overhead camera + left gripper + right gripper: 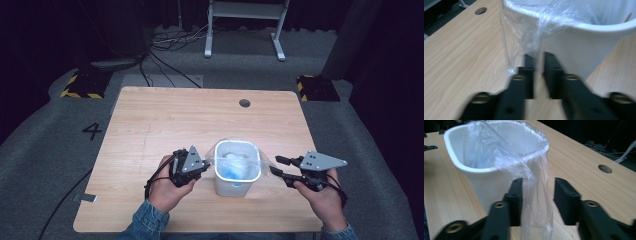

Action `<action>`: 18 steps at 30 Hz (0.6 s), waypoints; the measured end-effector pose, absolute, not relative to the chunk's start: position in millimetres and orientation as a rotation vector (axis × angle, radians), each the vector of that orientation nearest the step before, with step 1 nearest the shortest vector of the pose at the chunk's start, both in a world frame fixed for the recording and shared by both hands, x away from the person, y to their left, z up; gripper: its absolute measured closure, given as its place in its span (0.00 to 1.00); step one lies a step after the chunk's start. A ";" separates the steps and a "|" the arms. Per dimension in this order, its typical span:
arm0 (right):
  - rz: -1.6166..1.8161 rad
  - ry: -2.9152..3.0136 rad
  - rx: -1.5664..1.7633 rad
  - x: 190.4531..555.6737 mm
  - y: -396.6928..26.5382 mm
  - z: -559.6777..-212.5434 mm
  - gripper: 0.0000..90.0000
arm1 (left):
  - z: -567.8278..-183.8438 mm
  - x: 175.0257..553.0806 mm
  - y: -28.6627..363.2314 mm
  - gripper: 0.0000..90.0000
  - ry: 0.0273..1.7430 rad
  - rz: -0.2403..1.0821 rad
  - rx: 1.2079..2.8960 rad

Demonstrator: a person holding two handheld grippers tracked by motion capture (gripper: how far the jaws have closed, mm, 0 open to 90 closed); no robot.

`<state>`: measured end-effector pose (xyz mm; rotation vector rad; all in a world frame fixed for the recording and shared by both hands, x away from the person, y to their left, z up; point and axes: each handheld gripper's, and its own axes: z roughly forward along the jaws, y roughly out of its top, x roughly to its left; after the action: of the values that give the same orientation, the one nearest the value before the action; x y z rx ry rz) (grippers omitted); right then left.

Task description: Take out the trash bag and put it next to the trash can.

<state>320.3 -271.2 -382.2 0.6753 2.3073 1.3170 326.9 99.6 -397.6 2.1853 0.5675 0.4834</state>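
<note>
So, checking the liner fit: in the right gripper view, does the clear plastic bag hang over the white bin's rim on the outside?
Yes, the clear plastic bag drapes over the white plastic bin rim and hangs down outside.

A light wooden table point(165, 120) with a round cable hole point(244, 103) stands on grey carpet point(45, 150). Beyond the table's far edge stands a white metal frame point(245, 25), with black cables point(165, 45) left of it. Yellow-black striped blocks point(82, 84) flank the table's far corners. A "4" point(92, 131) marks the floor left of the table. The surroundings are dark.
</note>
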 end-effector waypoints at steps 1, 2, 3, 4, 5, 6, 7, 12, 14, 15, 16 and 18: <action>1.327 2.293 0.675 317.9 -274.2 -379.0 0.54 | -395.7 325.0 102.1 0.70 0.574 0.490 2.167; 1.339 2.285 0.675 315.7 -277.5 -375.6 0.51 | -393.3 323.4 105.6 0.62 0.578 0.493 2.145; 1.352 2.276 0.676 313.5 -280.8 -372.0 0.49 | -390.5 322.0 109.7 0.55 0.583 0.486 2.123; 1.364 2.264 0.678 311.5 -284.2 -368.3 0.48 | -387.7 320.9 113.8 0.51 0.586 0.480 2.108; 1.371 2.250 0.677 310.5 -287.6 -364.7 0.47 | -385.2 320.1 117.7 0.46 0.591 0.481 2.103; 1.379 2.236 0.683 310.1 -290.9 -361.1 0.46 | -382.9 319.6 121.3 0.43 0.600 0.493 2.106; 1.392 2.225 0.682 310.8 -293.8 -357.7 0.46 | -381.1 319.1 124.7 0.40 0.605 0.513 2.108; 1.453 2.179 0.696 314.9 -302.9 -340.2 0.44 | -373.3 319.9 140.1 0.31 0.621 0.556 2.105; 1.473 2.163 0.721 318.7 -304.0 -333.4 0.44 | -372.2 323.8 144.5 0.31 0.636 0.563 2.099; 1.468 2.158 0.732 321.9 -303.8 -330.5 0.44 | -372.6 326.8 145.8 0.30 0.647 0.570 2.099; 1.465 2.153 0.745 326.0 -303.2 -328.3 0.44 | -374.6 330.6 146.0 0.29 0.651 0.580 2.112; 1.470 2.156 0.790 335.8 -299.9 -327.0 0.44 | -385.1 336.8 138.9 0.27 0.653 0.605 2.202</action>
<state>335.8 -299.9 -327.0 0.7896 2.1562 1.4705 336.8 138.9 -385.1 2.2021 0.6526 0.6050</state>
